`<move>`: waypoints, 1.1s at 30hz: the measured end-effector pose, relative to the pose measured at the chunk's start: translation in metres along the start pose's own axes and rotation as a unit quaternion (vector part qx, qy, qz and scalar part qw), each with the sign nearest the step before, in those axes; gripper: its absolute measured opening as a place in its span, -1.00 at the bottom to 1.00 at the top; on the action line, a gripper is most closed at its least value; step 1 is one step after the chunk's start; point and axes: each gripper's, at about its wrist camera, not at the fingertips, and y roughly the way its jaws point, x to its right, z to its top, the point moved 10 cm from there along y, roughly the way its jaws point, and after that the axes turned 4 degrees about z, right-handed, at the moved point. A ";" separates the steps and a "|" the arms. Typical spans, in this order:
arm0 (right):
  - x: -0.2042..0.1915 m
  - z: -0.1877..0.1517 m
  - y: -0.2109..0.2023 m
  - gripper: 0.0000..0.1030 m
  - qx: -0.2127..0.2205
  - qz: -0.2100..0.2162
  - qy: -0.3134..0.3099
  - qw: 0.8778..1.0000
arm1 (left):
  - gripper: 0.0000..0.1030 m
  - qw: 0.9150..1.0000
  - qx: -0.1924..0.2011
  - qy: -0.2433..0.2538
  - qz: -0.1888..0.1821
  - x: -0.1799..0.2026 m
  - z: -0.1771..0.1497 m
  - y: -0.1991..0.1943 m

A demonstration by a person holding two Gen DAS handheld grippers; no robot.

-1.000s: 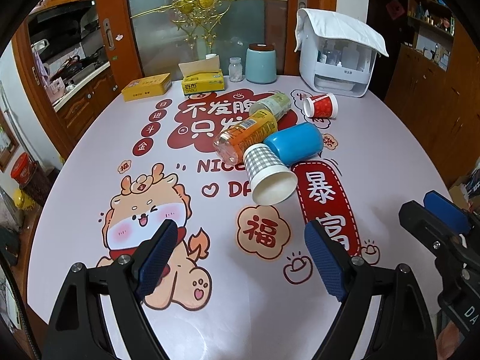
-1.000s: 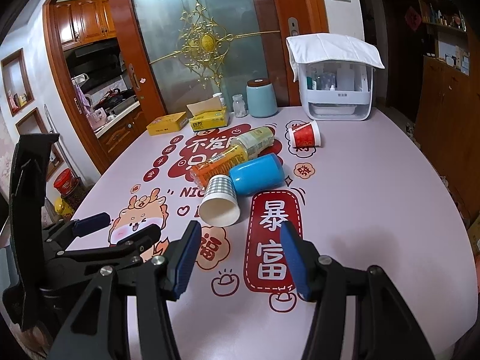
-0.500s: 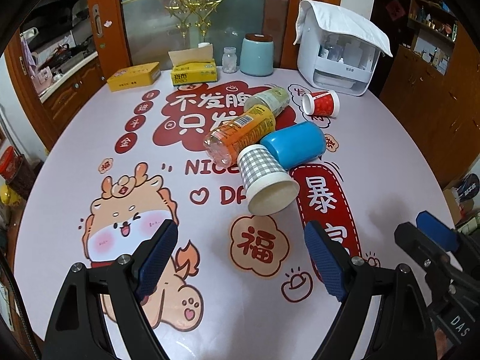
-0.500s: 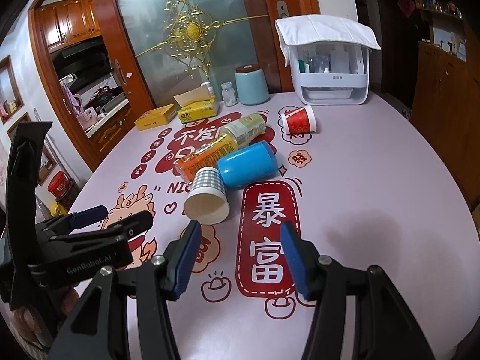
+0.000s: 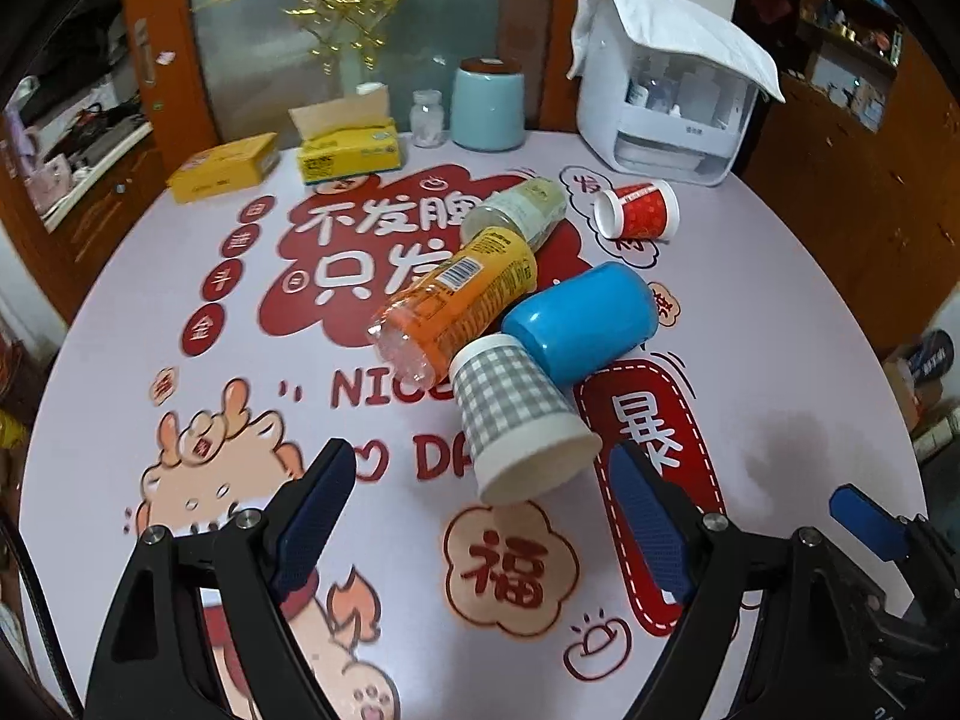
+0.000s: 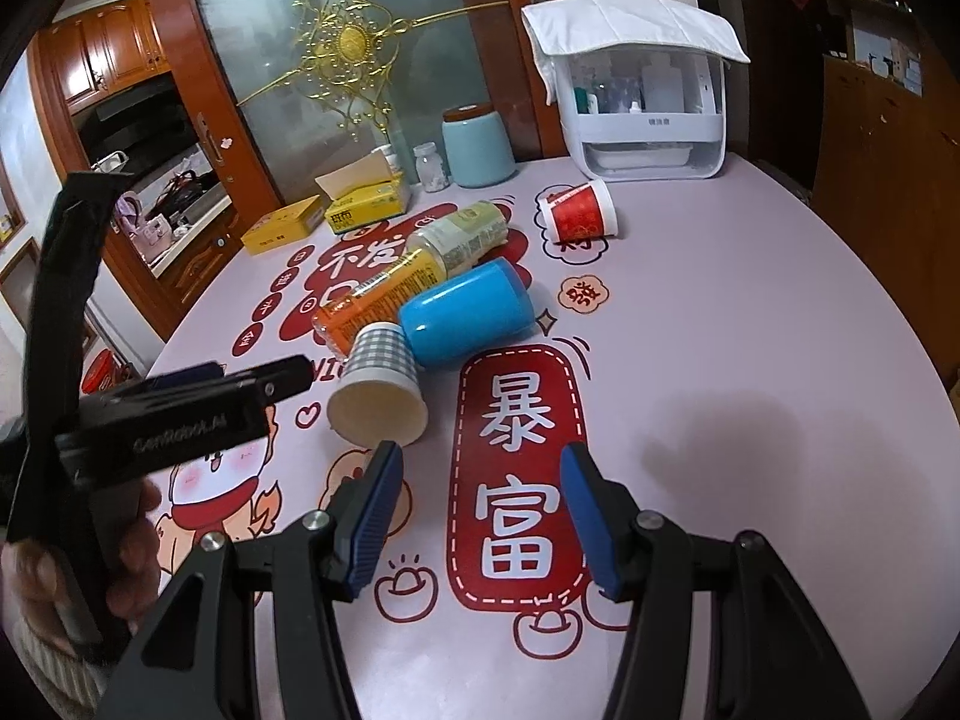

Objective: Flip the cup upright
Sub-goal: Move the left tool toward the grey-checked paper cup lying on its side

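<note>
A grey-checked paper cup [image 5: 516, 420] lies on its side on the table, its open mouth towards me; it also shows in the right wrist view [image 6: 379, 384]. A blue cup [image 5: 579, 321] lies on its side just behind it, touching it. A red paper cup [image 5: 637, 209] lies on its side farther back. My left gripper [image 5: 480, 516] is open and empty, just in front of the checked cup's mouth. My right gripper [image 6: 477, 504] is open and empty, to the right of that cup.
An orange bottle [image 5: 456, 306] and a pale green bottle [image 5: 516, 213] lie beside the cups. At the back stand a white dispenser [image 5: 672, 102], a light blue canister [image 5: 487, 102], a tissue box [image 5: 348, 147] and a yellow box [image 5: 225, 168]. The round table's edge [image 5: 888, 372] curves at right.
Both grippers have moved forward towards the checked cup, which now sits closer to the left gripper's fingers. The jaws stay open. The cups and bottles have not moved.
</note>
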 end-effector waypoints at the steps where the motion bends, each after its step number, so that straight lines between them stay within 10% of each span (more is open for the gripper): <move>1: 0.002 0.000 0.001 0.07 0.000 -0.001 0.002 1.000 | 0.65 1.000 -0.004 -0.003 -0.003 -0.001 0.002 0.004; 18: 0.012 -0.002 0.019 0.07 -0.013 -0.004 0.021 1.000 | 0.65 0.992 -0.104 -0.061 -0.025 0.010 -0.006 0.086; 25: 0.017 -0.002 0.019 0.07 -0.012 -0.005 0.028 1.000 | 0.65 0.995 -0.101 -0.016 -0.007 0.016 -0.013 0.085; 28: 0.018 -0.002 0.018 0.07 -0.013 -0.004 0.034 0.999 | 0.25 0.996 -0.085 0.020 -0.019 0.019 -0.015 0.075; 33: 0.021 -0.003 0.017 0.07 -0.013 -0.003 0.039 0.999 | 0.19 0.993 -0.086 0.061 -0.045 0.020 -0.026 0.064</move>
